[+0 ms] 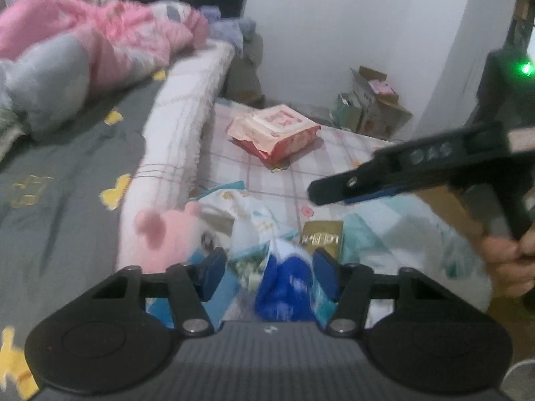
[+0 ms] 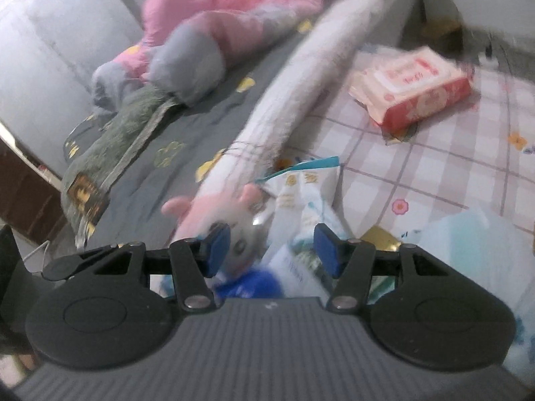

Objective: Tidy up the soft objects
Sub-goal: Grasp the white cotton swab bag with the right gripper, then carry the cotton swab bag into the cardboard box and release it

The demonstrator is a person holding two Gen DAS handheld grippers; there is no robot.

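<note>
A: How are the two grippers seen?

B: The left gripper (image 1: 269,267) is held low over a heap of soft things, its blue-padded fingers (image 1: 214,272) spread wide with nothing gripped. A blue plush item (image 1: 284,287) is seen between them, but contact cannot be told because of blur. The right gripper (image 2: 272,250) is likewise spread wide and empty. In the left wrist view it is seen at the right (image 1: 321,193), side-on, with the holding hand (image 1: 511,260) beneath it.

A: Where are the soft objects found?

B: A pink plush toy (image 2: 214,214) is lain at the near end of a long white bolster (image 2: 301,93), just beyond the right gripper's left finger. Beside it, to the right, a white and teal packet (image 2: 304,187) is propped in the heap. A gold box (image 1: 322,235) is seen just past the left gripper's right finger, and a pale plastic bag (image 1: 411,230) is spread at the near right.

A: And farther off?

B: A red and cream wipes pack (image 1: 274,133) is lain well apart on the checked sheet (image 2: 434,167). To the left of the bolster, a grey bedcover (image 1: 67,167) with yellow shapes is spread, with a pink quilt (image 2: 234,3) and a grey cushion (image 2: 187,63) at its far side. Cardboard boxes (image 1: 374,103) are stacked in the far corner.
</note>
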